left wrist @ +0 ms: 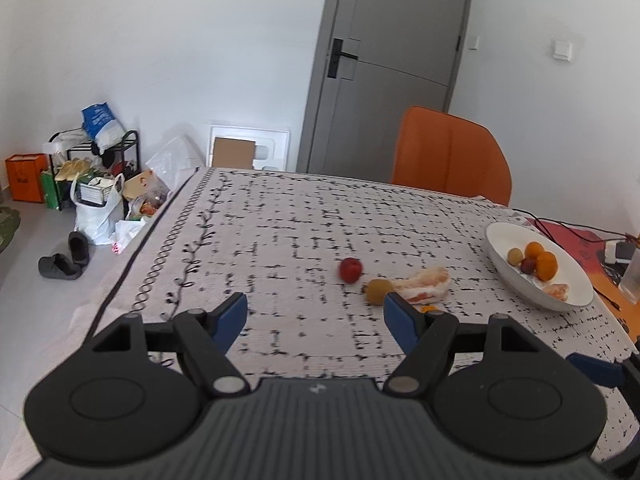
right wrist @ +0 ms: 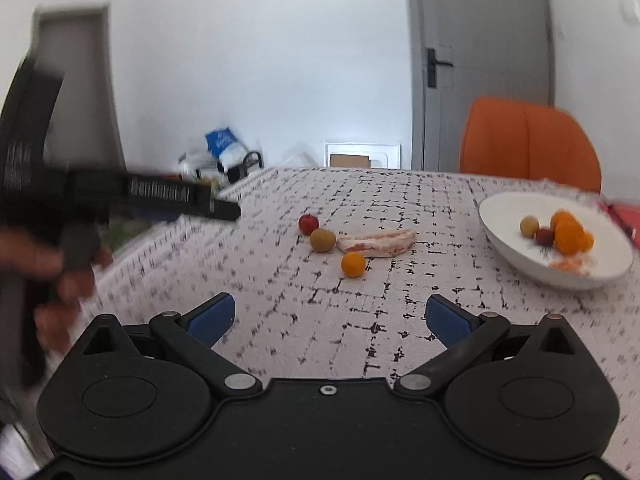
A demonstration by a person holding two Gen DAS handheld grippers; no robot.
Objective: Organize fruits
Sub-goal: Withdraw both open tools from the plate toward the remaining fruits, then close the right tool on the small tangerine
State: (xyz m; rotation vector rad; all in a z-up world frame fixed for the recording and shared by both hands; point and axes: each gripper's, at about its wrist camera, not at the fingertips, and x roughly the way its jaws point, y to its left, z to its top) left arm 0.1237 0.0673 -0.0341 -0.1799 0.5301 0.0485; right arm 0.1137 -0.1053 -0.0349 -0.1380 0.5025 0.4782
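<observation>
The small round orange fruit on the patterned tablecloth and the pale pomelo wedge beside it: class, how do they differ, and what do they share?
The small round orange fruit is whole and evenly orange; the pale pomelo wedge is a cut, elongated piece, whitish with pink flesh showing. The orange fruit is much smaller than the wedge. It also lies nearer the right gripper. Both rest on the patterned tablecloth, outside the white bowl.
</observation>
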